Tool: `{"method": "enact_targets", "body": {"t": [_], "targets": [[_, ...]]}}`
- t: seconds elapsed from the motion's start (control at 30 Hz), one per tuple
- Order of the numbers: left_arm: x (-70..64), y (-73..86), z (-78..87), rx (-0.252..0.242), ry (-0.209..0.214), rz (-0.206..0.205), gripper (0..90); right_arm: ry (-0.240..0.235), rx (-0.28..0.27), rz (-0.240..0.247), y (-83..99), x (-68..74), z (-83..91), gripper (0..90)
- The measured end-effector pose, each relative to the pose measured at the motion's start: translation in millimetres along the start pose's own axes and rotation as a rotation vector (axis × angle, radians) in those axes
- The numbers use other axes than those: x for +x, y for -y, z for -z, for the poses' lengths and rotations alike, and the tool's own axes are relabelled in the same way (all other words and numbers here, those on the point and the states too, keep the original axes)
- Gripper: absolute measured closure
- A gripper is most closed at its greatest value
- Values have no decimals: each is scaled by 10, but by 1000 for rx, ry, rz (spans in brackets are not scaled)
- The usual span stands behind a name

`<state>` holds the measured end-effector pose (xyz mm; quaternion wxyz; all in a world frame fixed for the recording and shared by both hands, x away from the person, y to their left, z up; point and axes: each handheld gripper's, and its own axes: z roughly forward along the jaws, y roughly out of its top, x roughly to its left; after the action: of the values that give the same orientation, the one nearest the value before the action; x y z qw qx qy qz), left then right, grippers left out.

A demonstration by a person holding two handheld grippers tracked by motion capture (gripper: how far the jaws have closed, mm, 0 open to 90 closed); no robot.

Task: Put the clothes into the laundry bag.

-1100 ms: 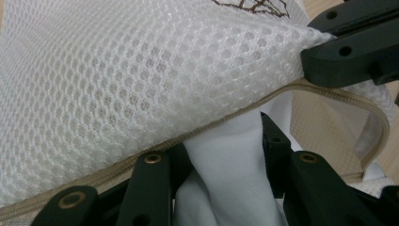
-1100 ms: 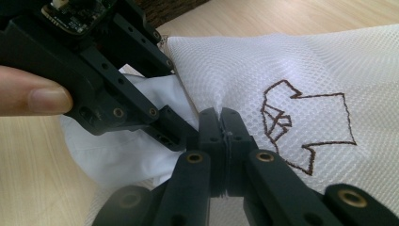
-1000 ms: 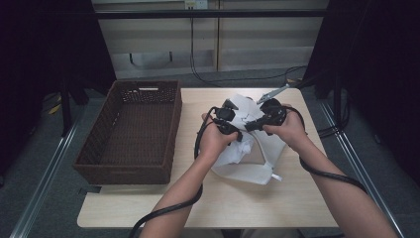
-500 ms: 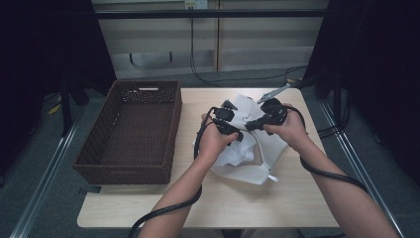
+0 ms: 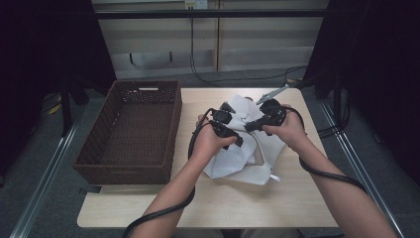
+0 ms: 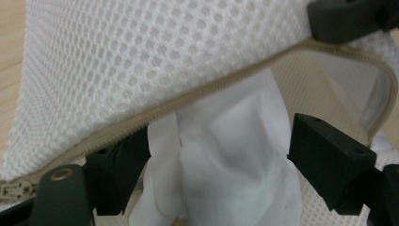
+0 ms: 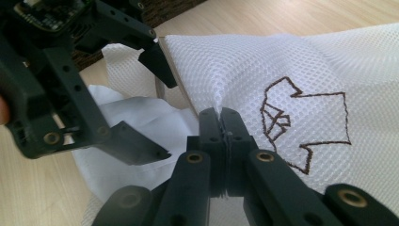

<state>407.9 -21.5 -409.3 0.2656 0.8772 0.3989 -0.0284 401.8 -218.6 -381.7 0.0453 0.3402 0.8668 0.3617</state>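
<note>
In the high view, both hands have drawn slightly nearer the person than half a second ago, working over the mesh laundry bag (image 5: 247,158) on the worktop (image 5: 292,203), beside the wicker basket (image 5: 131,131); the left tongs (image 5: 236,140) and right tongs (image 5: 249,127) meet above it. The left gripper view adds what is hidden from above: its jaws stand apart around a white cloth (image 6: 226,155) emerging under the bag's beige zipper (image 6: 197,94). The right gripper view shows its tongs (image 7: 220,114) clenched on the bag's mesh edge, near an embroidered shirt outline (image 7: 306,125).
</note>
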Motion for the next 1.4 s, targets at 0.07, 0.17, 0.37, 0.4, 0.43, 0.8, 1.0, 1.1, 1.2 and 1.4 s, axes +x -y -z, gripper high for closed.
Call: {"method": "enact_targets", "body": {"t": [0.07, 0.17, 0.37, 0.4, 0.43, 0.8, 1.0, 1.1, 1.2, 1.4], "targets": [[-8, 25, 12, 9, -7, 3, 171, 1, 3, 3, 9, -8, -6, 900], [2, 60, 36, 13, -8, 2, 160, 1, 3, -6, 29, -24, -6, 900], [28, 151, 57, 33, -16, -2, 139, 4, 6, -6, 43, -29, 8, 900], [25, 170, 47, 34, -14, 1, 137, 6, 7, -6, 44, -28, 9, 899], [25, 181, 43, 37, -13, 1, 130, 6, 7, -5, 45, -26, 9, 900], [14, 329, -76, 61, -8, 9, 92, 2, 8, 0, 52, -11, -12, 900], [2, 404, -168, 79, -19, -4, 92, 1, 5, -3, 50, -7, -21, 900], [0, 434, -208, 73, -18, -6, 116, -1, 13, 2, 50, -1, -27, 900], [7, 443, -221, 69, -22, -9, 162, -3, 12, 3, 53, 1, -35, 900], [21, 467, -239, 73, -29, 16, 360, -2, 6, -1, 50, -3, -25, 900]]}}
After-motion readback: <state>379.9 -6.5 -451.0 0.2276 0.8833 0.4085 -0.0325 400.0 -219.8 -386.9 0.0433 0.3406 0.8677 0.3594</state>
